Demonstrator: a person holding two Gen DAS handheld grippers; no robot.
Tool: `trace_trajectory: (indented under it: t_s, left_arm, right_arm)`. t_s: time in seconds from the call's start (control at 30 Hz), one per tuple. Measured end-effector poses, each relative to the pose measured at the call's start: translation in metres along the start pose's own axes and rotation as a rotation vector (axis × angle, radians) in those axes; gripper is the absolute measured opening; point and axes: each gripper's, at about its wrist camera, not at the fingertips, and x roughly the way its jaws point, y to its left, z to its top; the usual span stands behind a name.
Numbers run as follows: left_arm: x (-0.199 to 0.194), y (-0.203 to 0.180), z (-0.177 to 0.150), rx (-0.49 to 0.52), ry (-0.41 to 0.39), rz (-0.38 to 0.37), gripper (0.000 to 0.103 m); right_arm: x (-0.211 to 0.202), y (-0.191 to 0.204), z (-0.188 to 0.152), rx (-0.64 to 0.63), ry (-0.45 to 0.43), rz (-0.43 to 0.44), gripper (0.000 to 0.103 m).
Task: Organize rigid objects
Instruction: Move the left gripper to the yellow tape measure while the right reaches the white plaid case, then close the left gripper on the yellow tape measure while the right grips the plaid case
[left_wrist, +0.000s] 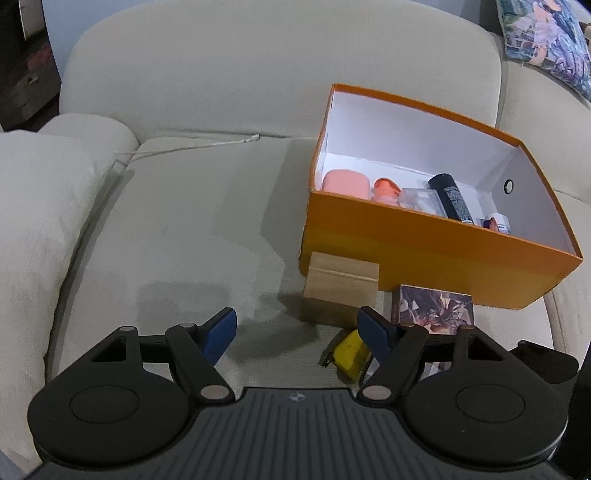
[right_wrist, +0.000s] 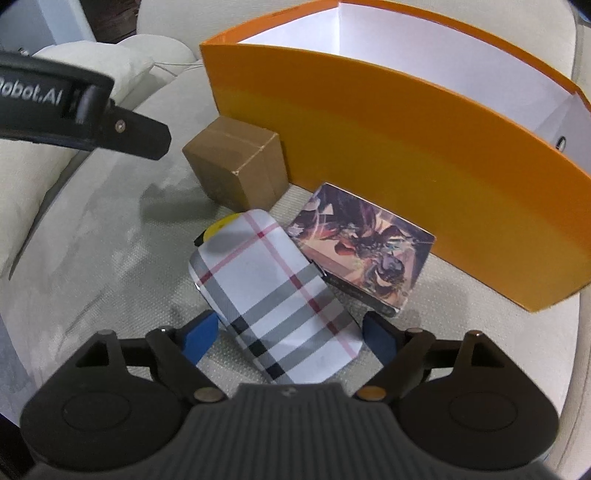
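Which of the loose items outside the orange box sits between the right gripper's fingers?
The plaid case; the right gripper is open around it. The brown carton and picture box lie beyond.

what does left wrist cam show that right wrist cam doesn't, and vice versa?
Left wrist only: the inside of the orange box, holding a pink case, an orange cap piece, a black cylinder and a small bottle; also a white cable on the sofa.

Right wrist only: a plaid case between the open right claw fingers.

Both: orange box, brown cardboard box, printed card box, yellow object, beige sofa.
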Motion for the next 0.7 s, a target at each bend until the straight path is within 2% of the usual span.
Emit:
trace_trajectory:
  t_s: [0.1, 0.2, 0.27, 0.37, 0.5, 0.7]
  left_arm:
    - [0.005, 0.003, -0.001, -0.016, 0.029, -0.024, 0.088]
    - [0.007, 0.005, -0.001, -0.036, 0.05, -0.042, 0.088]
    - [0.007, 0.007, -0.001, -0.04, 0.052, -0.04, 0.088]
    - [0.009, 0.008, -0.001, -0.043, 0.058, -0.041, 0.088]
    - [0.011, 0.007, -0.003, -0.037, 0.066, -0.039, 0.088]
    - [0.011, 0.007, -0.002, -0.035, 0.068, -0.041, 0.088]
  right_arm:
    - [0.001, 0.003, 0.001, -0.016, 0.029, 0.012, 0.087]
    - [-0.002, 0.011, 0.0, -0.036, 0.117, 0.134, 0.086]
    - [-0.007, 0.018, 0.0, -0.063, 0.13, 0.173, 0.083]
    - [-0.01, 0.029, 0.004, -0.095, 0.072, 0.062, 0.083]
    - [-0.001, 0.047, 0.009, -0.149, 0.028, 0.024, 0.083]
    - [0.011, 0.094, -0.004, -0.41, -0.042, -0.091, 0.083]
